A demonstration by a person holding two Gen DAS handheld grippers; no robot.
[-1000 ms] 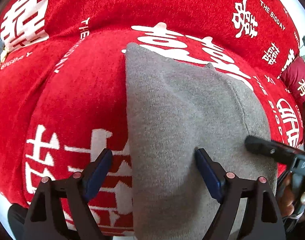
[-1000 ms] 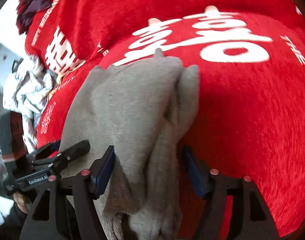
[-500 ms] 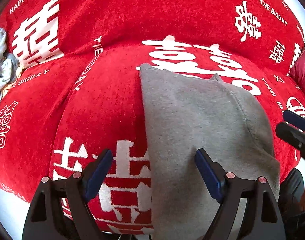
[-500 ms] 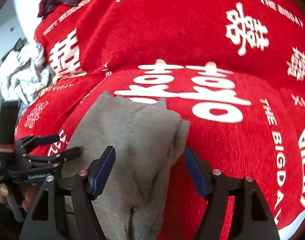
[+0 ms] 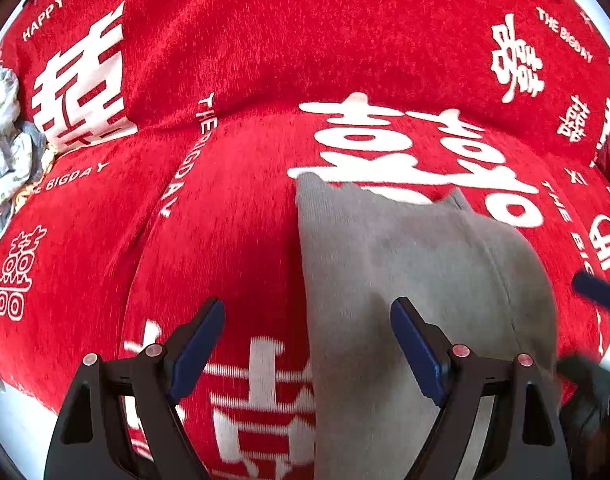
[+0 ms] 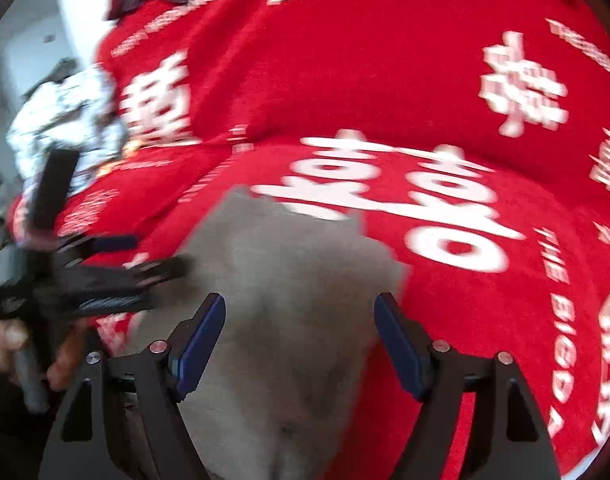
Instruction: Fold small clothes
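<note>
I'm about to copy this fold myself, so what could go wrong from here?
1. Both grippers are open, left and right, so nothing holds the grey garment; its fold might relax.
2. Its near end seems to hang over the front edge of the red cover, so it could slide off.
3. The right wrist view is blurred from motion; a finger might snag the cloth.

A sofa (image 5: 245,60) is covered by a red throw with white lettering; pale wall (image 6: 29,40) is seen beyond its left end.
</note>
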